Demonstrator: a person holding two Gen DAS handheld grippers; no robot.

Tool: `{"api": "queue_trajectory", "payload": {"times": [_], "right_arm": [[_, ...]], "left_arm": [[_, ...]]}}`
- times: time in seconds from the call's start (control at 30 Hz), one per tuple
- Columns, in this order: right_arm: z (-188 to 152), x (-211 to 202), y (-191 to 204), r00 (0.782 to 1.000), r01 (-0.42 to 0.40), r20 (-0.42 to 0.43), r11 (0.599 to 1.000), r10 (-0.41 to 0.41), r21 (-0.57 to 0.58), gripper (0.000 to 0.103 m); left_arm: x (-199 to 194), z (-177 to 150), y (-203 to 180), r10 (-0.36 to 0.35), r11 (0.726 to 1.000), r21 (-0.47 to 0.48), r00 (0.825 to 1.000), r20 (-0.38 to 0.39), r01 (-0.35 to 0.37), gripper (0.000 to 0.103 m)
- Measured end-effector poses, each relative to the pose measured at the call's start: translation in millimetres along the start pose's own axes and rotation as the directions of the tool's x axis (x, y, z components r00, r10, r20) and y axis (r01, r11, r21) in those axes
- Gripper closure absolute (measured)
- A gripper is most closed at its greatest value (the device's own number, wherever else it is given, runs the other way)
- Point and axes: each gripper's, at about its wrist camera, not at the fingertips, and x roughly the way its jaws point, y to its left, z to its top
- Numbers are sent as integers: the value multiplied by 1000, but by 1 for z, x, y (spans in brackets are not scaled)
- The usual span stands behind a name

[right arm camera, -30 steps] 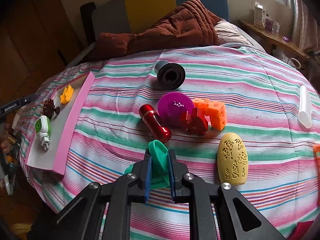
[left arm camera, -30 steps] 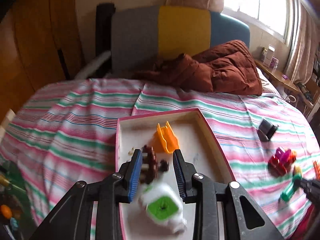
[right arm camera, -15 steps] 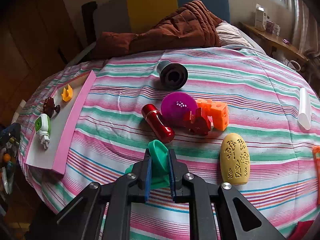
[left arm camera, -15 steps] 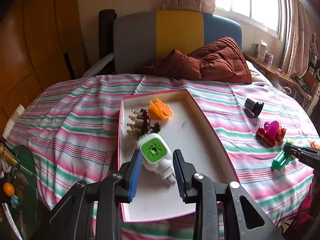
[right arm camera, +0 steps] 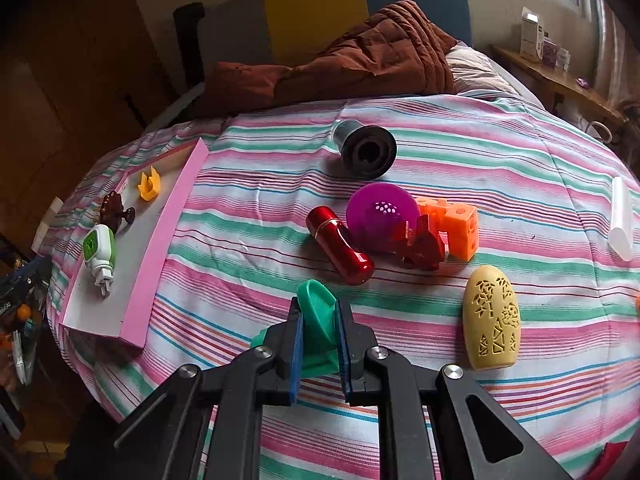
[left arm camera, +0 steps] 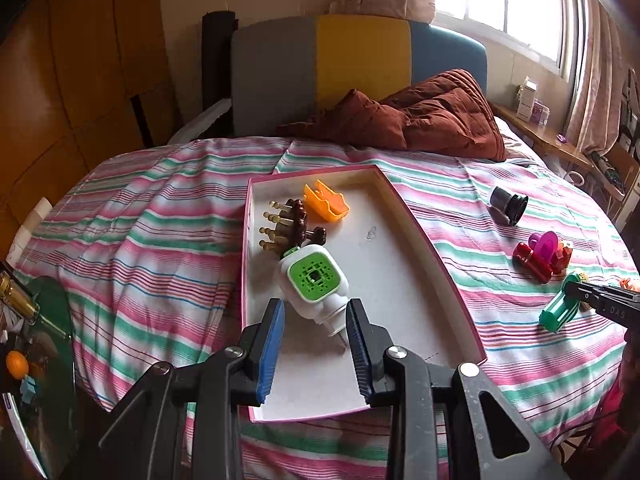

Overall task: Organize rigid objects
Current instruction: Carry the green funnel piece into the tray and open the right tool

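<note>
Just ahead of the left gripper (left arm camera: pixel 314 336), between its parted jaws but clear of both pads, the white-and-green plug-in device (left arm camera: pixel 315 285) now lies flat on the floor of the pink-rimmed tray (left arm camera: pixel 436 268); a second ago we saw it blurred and low between those jaws, so we read it as released and the gripper drawn back toward us since. Beyond the device, further from the claw, sit the brown peg brush (left arm camera: pixel 294 224) and the orange clip (left arm camera: pixel 326 201), giving three pieces in the tray. The left claw is released and holds nothing. To its right, well apart across the striped bedspread (left arm camera: pixel 160 240), the right gripper (right arm camera: pixel 319 332) stays clenched on the green spool (right arm camera: pixel 318 326), unchanged over the same interval, with the spool low over the cloth. We judge the deposit complete and the green spool next for the tray. Still loose beyond the right claw: red cylinder (right arm camera: pixel 340 245), purple disc (right arm camera: pixel 380 216), orange cube (right arm camera: pixel 456 224), yellow oval (right arm camera: pixel 493 318), black cap (right arm camera: pixel 366 151).
</note>
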Motion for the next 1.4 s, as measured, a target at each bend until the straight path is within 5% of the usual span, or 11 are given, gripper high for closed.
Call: {"api": "queue_trajectory", "payload": {"times": [0.43, 0.8, 1.13, 1.4], "right_arm": [[12, -5, 14, 1000, -1, 8, 1000, 1, 17, 88], [61, -2, 116, 987, -152, 27, 975, 159, -163, 88], [94, 63, 219, 980, -193, -118, 922, 162, -336, 88], [101, 117, 251, 985, -145, -137, 939, 106, -313, 86]], "left_arm": [[-4, -8, 22, -8, 999, -40, 1000, 8, 8, 71], [-6, -15, 40, -18, 997, -73, 1000, 2, 18, 71], [-5, -18, 57, -20, 993, -116, 1000, 0, 20, 72], [-2, -20, 66, -19, 991, -135, 1000, -6, 18, 72]]}}
